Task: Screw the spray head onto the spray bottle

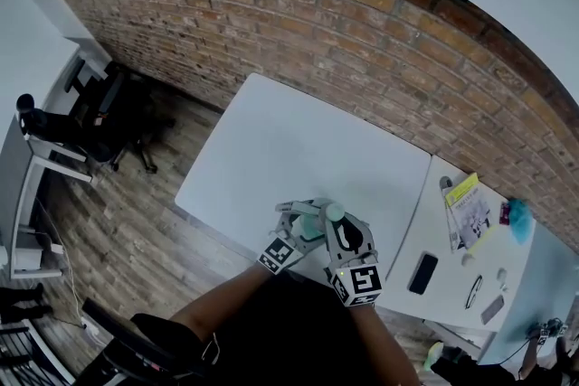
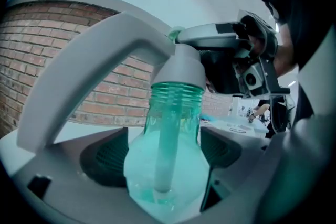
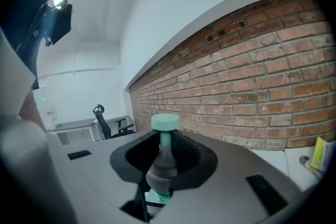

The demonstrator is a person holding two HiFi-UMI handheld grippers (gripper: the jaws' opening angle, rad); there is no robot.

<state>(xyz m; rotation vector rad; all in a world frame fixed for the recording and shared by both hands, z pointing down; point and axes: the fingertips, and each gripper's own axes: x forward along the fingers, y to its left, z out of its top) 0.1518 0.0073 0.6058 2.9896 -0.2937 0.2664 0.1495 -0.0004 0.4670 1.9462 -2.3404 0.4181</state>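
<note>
In the head view both grippers meet above the near edge of the white table (image 1: 289, 140). My left gripper (image 1: 303, 223) is shut on the body of a translucent teal spray bottle (image 2: 169, 165), held upright. A dip tube runs down inside the bottle. The spray head's grey collar (image 2: 181, 68) sits over the bottle's threaded neck. My right gripper (image 3: 163, 161) is shut on the spray head (image 3: 160, 165) from the side, with the head's pale teal top (image 3: 165, 122) standing above the jaws. In the left gripper view the right gripper (image 2: 223, 42) shows at upper right.
A brick wall (image 1: 362, 41) runs behind the table. A second white table to the right carries a black phone (image 1: 422, 273) and a yellow booklet (image 1: 470, 208). A black office chair (image 1: 118, 117) stands on the wooden floor at the left.
</note>
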